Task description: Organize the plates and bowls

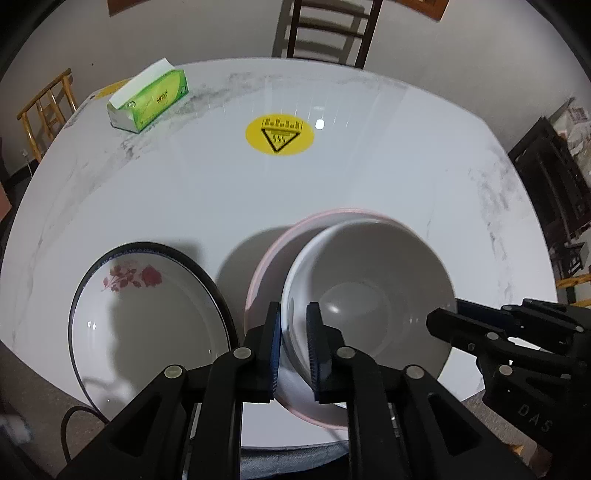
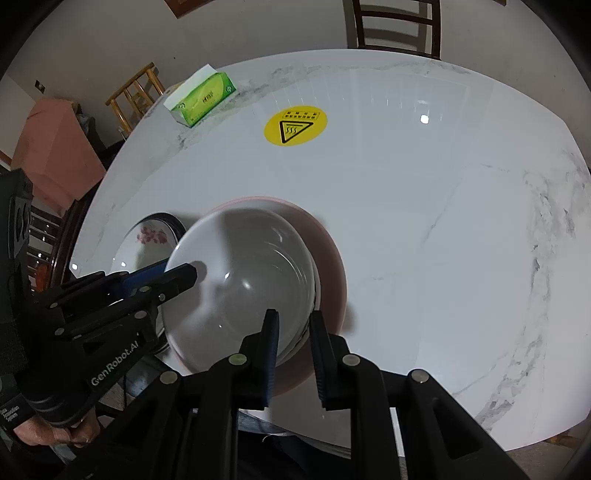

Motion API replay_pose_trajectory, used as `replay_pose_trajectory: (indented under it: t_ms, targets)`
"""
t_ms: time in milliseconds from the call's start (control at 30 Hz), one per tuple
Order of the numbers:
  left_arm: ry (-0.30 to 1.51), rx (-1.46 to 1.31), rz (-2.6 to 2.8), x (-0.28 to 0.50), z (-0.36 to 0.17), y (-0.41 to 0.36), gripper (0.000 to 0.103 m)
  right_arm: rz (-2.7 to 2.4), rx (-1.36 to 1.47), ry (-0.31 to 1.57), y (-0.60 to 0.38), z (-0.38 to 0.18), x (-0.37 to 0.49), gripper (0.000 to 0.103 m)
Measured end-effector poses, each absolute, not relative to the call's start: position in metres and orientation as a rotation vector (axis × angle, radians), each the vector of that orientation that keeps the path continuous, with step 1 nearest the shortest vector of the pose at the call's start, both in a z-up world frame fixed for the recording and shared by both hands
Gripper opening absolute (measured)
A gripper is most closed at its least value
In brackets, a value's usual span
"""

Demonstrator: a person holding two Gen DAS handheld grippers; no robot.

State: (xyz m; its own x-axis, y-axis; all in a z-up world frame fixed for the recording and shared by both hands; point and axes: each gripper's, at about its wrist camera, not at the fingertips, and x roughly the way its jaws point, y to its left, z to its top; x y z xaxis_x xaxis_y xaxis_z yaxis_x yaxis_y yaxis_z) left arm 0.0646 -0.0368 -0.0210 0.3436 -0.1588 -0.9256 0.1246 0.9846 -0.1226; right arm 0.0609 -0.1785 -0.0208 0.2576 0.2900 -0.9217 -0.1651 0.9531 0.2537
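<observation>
A white bowl (image 1: 369,295) is tilted inside a pink bowl (image 1: 273,254) near the front of the white marble table (image 1: 221,192). My left gripper (image 1: 294,350) is shut on the white bowl's near-left rim. My right gripper (image 2: 293,354) is shut on the same bowl's (image 2: 243,280) near-right rim, above the pink bowl (image 2: 328,254); it also shows at the right of the left wrist view (image 1: 480,332). A white plate with a dark rim and red flowers (image 1: 147,321) lies to the left of the bowls, also in the right wrist view (image 2: 147,236).
A green tissue box (image 1: 147,98) stands at the far left of the table. A yellow warning sticker (image 1: 279,134) marks the table's middle. A dark chair (image 1: 328,29) stands behind the table, a wooden chair (image 1: 44,110) at the left, dark furniture (image 1: 554,184) at the right.
</observation>
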Motion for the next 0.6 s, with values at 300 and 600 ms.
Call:
replay_pose_trajectory:
  t_ms: [300, 600]
  targets:
    - [1.121, -0.178, -0.213, 0.058, 0.011, -0.004, 0.025, 0.305, 0.175, 1.211, -0.196, 0.001, 0.052, 0.019]
    - [1.219, -0.287, -0.179, 0.056, -0.013, 0.022, 0.023, 0.251, 0.199, 1.241, -0.207, -0.011, 0.046, 0.019]
